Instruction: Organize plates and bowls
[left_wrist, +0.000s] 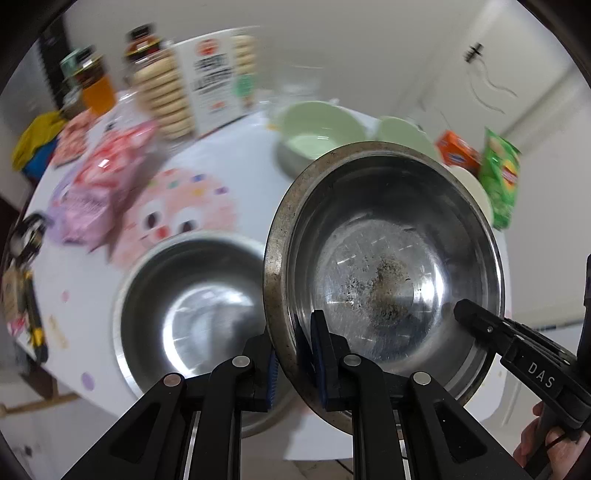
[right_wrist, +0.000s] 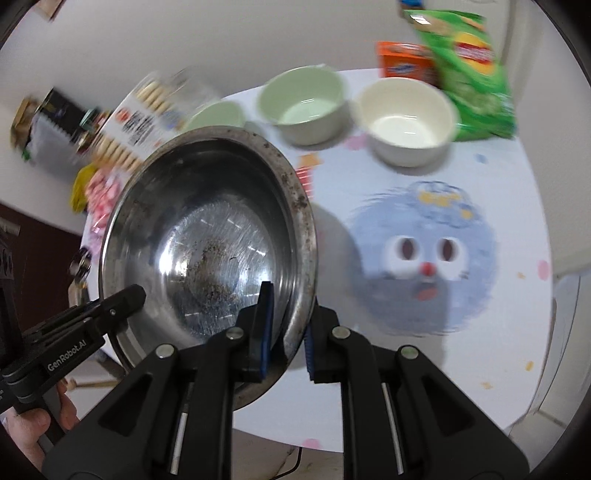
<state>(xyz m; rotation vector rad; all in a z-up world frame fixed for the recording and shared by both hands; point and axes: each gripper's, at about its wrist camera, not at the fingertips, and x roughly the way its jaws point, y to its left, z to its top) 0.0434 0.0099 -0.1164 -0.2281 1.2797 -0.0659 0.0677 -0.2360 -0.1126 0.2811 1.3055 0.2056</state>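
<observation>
Both tongs clamp one steel bowl's (left_wrist: 384, 254) rim: left gripper (left_wrist: 293, 363), right gripper (right_wrist: 288, 332) marked "DAS"; left marked "GenRobot.AI".

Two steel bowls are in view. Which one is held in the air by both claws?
The steel bowl with the stained bottom, gripped on opposite rims by the left claw and the right claw. The cleaner steel bowl rests on the table.
</observation>
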